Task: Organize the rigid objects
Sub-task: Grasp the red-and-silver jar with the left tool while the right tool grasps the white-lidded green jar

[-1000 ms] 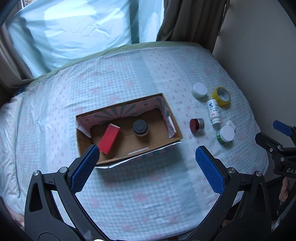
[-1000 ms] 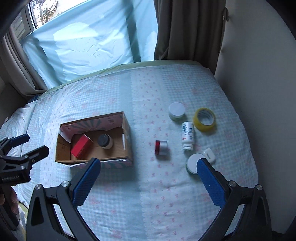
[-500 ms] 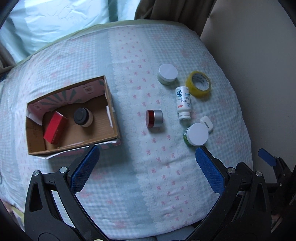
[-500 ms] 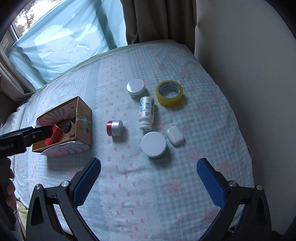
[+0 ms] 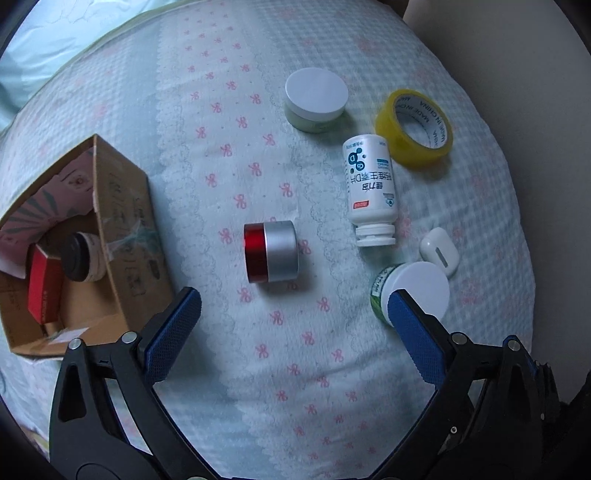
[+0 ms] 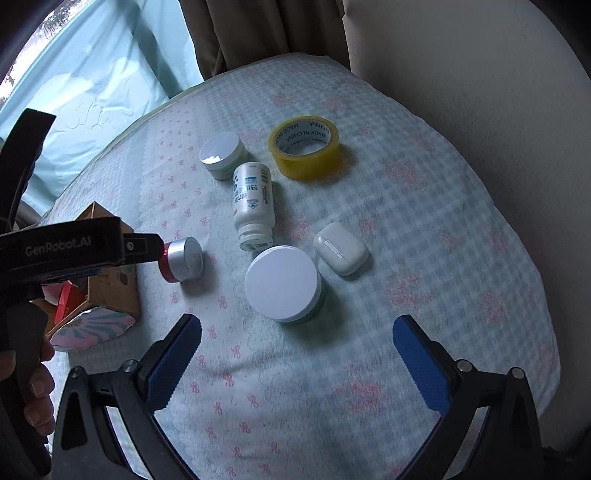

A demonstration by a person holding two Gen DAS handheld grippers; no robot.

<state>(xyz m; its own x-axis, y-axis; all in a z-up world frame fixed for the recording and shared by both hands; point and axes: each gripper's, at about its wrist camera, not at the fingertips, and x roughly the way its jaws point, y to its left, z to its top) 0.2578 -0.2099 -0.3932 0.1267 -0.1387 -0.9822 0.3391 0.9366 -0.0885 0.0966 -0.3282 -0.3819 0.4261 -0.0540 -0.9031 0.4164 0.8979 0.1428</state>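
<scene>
A red and silver jar [image 5: 271, 252] lies on its side on the bed, just ahead of my open, empty left gripper [image 5: 291, 325]. A cardboard box [image 5: 122, 221] at the left holds a red box [image 5: 44, 291] and a dark-lidded jar [image 5: 79, 258]. A white pill bottle [image 5: 371, 192], yellow tape roll [image 5: 413, 127], white-lidded jar [image 5: 316, 99], earbud case [image 5: 439, 251] and green white-lidded jar [image 5: 413, 291] lie to the right. My right gripper [image 6: 295, 354] is open and empty, just short of the green jar [image 6: 282, 282]; the red jar [image 6: 181, 258] and the left tool [image 6: 66, 247] are at its left.
The bed is covered by a light blue checked cloth with pink bows [image 5: 258, 369]. A beige wall [image 6: 480, 92] runs along the right side, with curtains [image 6: 258, 29] and a window at the back. The bed's edge lies close behind both grippers.
Both grippers have moved forward and to the right, closer to the loose items. The box has slid to the left edge of both views. Both stay open.
</scene>
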